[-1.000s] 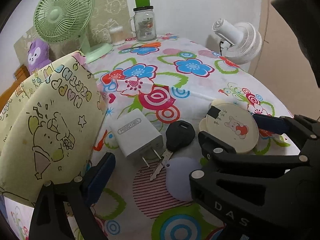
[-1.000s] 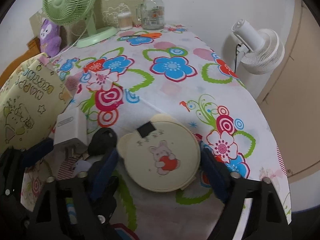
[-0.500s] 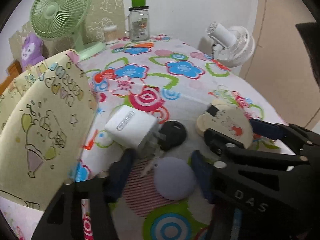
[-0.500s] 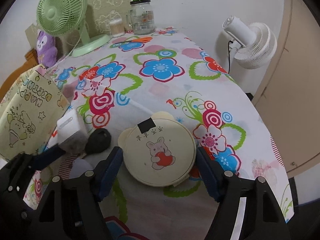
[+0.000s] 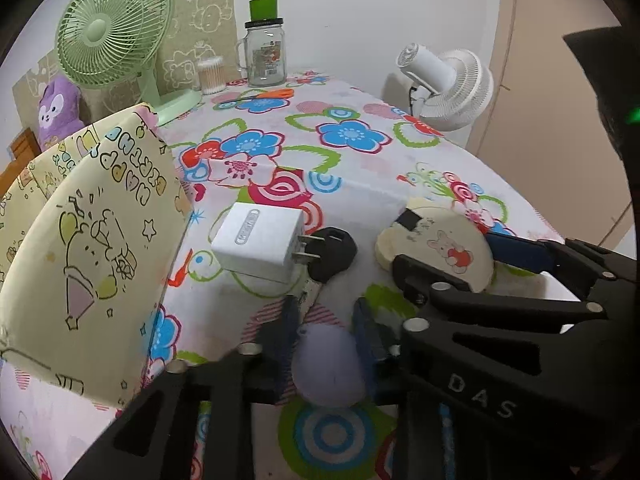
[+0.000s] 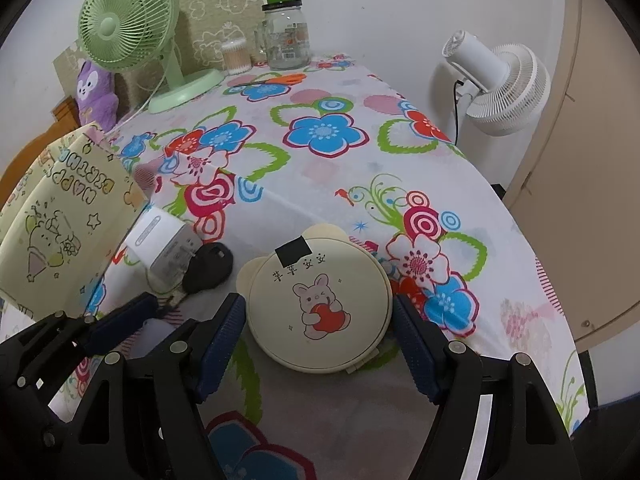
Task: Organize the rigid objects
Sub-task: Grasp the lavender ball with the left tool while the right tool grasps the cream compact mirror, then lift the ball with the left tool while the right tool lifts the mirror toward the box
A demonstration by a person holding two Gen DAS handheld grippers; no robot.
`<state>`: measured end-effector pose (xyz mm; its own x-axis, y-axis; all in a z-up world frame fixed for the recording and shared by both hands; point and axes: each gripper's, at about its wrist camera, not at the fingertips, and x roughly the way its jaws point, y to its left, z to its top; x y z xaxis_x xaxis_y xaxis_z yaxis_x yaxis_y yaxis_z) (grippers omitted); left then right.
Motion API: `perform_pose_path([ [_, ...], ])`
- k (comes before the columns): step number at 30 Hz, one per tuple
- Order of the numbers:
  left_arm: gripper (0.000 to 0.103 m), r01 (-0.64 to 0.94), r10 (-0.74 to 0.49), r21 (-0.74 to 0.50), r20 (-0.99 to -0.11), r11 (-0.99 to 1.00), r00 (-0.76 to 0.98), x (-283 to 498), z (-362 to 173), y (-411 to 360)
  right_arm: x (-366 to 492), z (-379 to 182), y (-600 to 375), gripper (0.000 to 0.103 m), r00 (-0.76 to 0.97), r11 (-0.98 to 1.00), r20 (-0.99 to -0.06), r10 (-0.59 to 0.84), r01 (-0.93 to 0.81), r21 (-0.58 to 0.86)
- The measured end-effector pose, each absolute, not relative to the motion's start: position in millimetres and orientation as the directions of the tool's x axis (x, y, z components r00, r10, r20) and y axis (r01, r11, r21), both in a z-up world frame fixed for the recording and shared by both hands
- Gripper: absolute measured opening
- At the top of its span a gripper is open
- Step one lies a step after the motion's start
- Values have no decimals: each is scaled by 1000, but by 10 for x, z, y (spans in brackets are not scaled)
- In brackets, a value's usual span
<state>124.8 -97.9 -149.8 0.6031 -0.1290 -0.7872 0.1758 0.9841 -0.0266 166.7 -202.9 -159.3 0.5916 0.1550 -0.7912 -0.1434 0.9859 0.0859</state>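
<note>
While grippers straddle them: one charger (image 5: 258,248), one key (image 5: 330,254), one compact (image 6: 320,310).

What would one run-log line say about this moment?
left gripper: closed on lilac disc | right gripper: open around rabbit compact | charger, key: on table

Wall: plain white (image 6: 380,8), far side.
Table: floral cloth (image 6: 320,184).
Far left: green desk fan (image 6: 132,20).
Right: white fan (image 6: 504,80), beige door (image 6: 592,140).
</note>
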Motion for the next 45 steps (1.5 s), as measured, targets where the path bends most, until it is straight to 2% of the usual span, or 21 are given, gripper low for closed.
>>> perform_pose_path([
  [5, 17, 183, -139, -33, -787, 983, 601, 1168, -1510, -970, 1587, -1595, -1993, 76, 592, 986, -792, 149, -146, 77],
  [6, 22, 180, -138, -34, -787, 983, 602, 1155, -1513, -966, 1573, -1600, -1997, 76, 590, 986, -793, 152, -144, 82],
  [7, 37, 167, -131, -36, -788, 985, 602, 1143, -1519, -953, 1559, -1601, -2000, 76, 589, 986, -793, 152, -142, 83],
  [11, 48, 170, -140, -47, -792, 984, 594, 1093, -1509, -943, 1516, -1610, -2007, 76, 587, 987, -796, 146, -136, 81],
  [12, 54, 174, -147, -52, -792, 983, 592, 1075, -1506, -945, 1505, -1607, -2014, 76, 587, 987, -796, 146, -134, 83],
  [17, 62, 195, -146, -35, -794, 980, 591, 991, -1516, -1000, 1433, -1592, -2029, 76, 591, 989, -795, 135, -127, 73],
  [26, 60, 179, -109, -1, -798, 984, 593, 895, -1543, -993, 1299, -1595, -2029, 76, 592, 990, -796, 127, -119, 69],
  [28, 43, 188, -119, -7, -795, 982, 595, 865, -1537, -994, 1278, -1596, -2022, 76, 591, 991, -797, 126, -118, 69],
  [29, 40, 197, -124, -5, -794, 980, 595, 845, -1532, -1010, 1277, -1596, -2023, 76, 592, 991, -796, 126, -119, 69],
  [45, 40, 210, -139, -10, -778, 978, 612, 809, -1309, -995, 1148, -1424, -1941, 76, 616, 994, -782, 100, -95, 53],
])
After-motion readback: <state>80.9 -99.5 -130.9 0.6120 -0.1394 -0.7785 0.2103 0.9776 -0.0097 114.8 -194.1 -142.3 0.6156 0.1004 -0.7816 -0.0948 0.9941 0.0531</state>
